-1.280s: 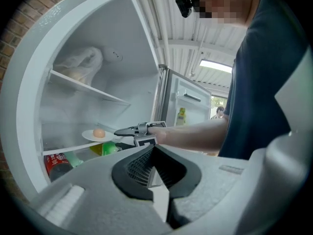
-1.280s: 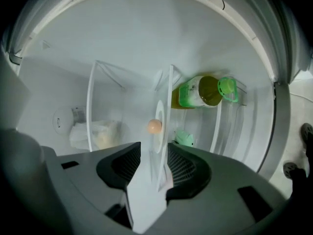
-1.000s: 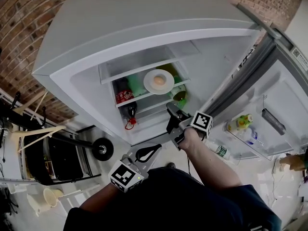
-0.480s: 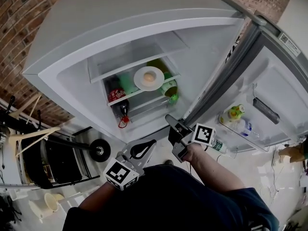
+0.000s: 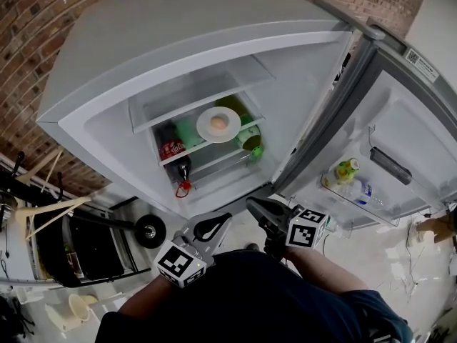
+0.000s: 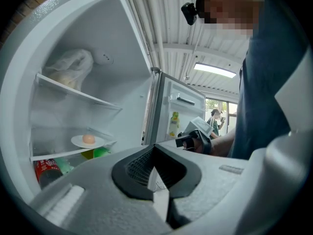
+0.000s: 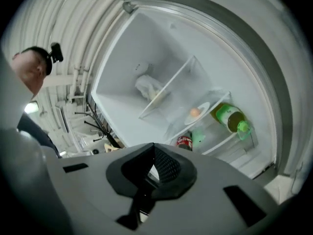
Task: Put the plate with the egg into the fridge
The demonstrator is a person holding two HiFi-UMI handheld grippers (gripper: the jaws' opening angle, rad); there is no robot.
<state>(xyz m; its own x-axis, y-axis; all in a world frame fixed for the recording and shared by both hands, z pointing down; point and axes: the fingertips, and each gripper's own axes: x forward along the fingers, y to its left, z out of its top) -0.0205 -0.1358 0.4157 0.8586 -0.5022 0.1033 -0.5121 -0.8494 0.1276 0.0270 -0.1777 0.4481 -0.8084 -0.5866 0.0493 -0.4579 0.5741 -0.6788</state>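
The plate with the egg is seen set on a glass shelf inside the fridge, whose door stands open at the right. A cola bottle and a green bottle are kept below that shelf. The left gripper is held before the fridge, well apart from the plate, jaws pressed together on nothing. The right gripper is held just beside it; its jaws have just been closing and are met, nothing between them

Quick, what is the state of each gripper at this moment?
Left gripper: closed, holding nothing.
Right gripper: jaws have just closed, nothing between them.
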